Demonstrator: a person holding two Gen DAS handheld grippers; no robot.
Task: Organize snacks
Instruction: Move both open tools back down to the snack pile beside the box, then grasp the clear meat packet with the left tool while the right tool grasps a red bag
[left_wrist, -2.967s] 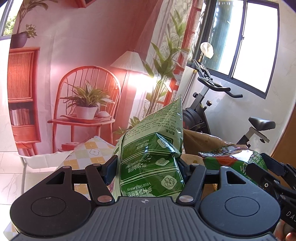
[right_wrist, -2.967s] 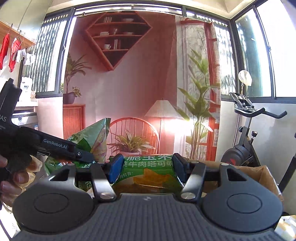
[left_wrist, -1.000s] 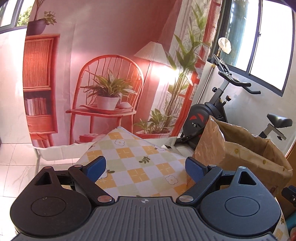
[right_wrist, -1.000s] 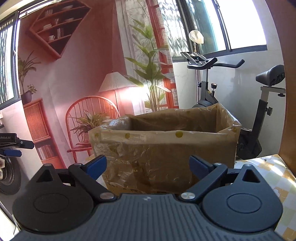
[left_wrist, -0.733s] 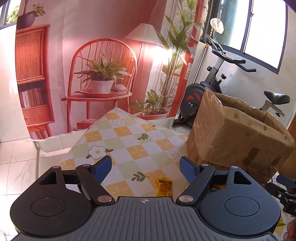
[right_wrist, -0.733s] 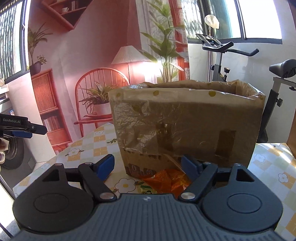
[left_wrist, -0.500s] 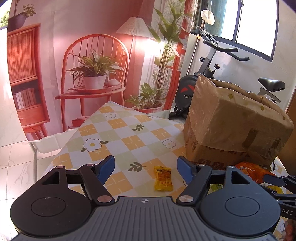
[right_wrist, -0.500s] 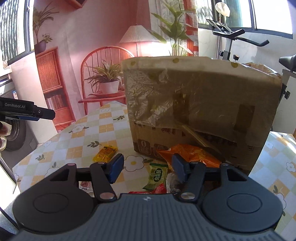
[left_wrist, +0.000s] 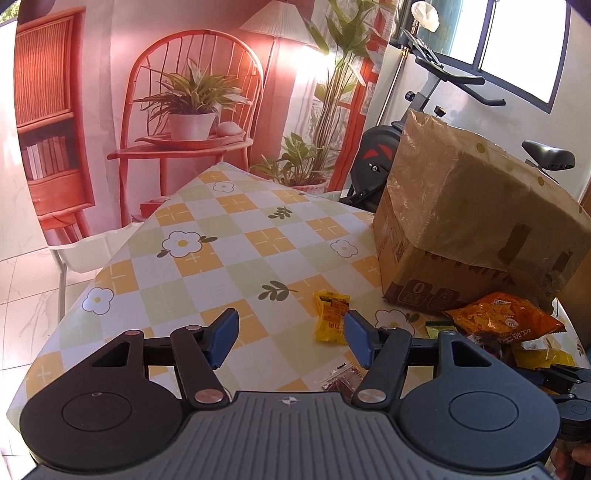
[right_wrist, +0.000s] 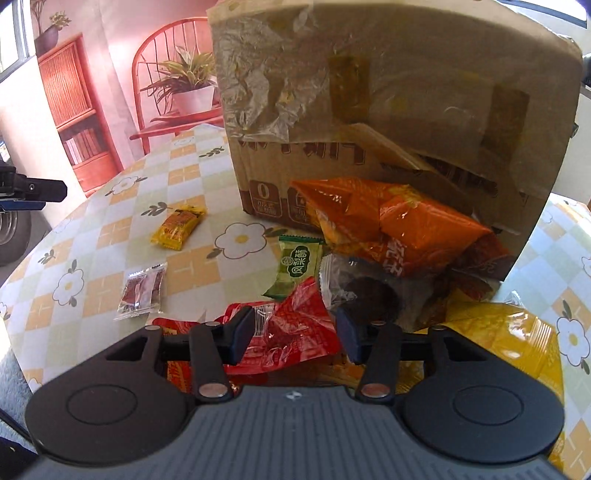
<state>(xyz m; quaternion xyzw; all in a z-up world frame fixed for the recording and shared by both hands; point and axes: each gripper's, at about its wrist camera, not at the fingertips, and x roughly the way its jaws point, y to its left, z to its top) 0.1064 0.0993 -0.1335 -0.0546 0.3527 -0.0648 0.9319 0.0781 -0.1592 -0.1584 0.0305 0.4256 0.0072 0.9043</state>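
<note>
The left tongs (left_wrist: 290, 338) hang with both blue-padded fingers spread apart and nothing between them, above the checked flower-print surface (left_wrist: 229, 236). Just past the right-hand finger lies a small yellow snack packet (left_wrist: 330, 316); its print is too small to read. The right tongs (right_wrist: 295, 334) are likewise spread wide, straddling a crinkled red plastic snack wrapper (right_wrist: 291, 332) without visibly pinching it.

Beyond the wrapper lie one small green sachet (right_wrist: 298, 266) with a round emblem and white characters, one clear packet (right_wrist: 360, 291) with a dark round biscuit inside, one large orange crisp bag (right_wrist: 391, 221) and one glossy yellow bag (right_wrist: 506, 336) half hidden by the tool body. To the left sits one clear sachet of red pieces (right_wrist: 141, 290).

Behind them stands a brown cardboard box (right_wrist: 388, 107) patched with tape, its printed lettering upside down and illegible except a boxed "0".
</note>
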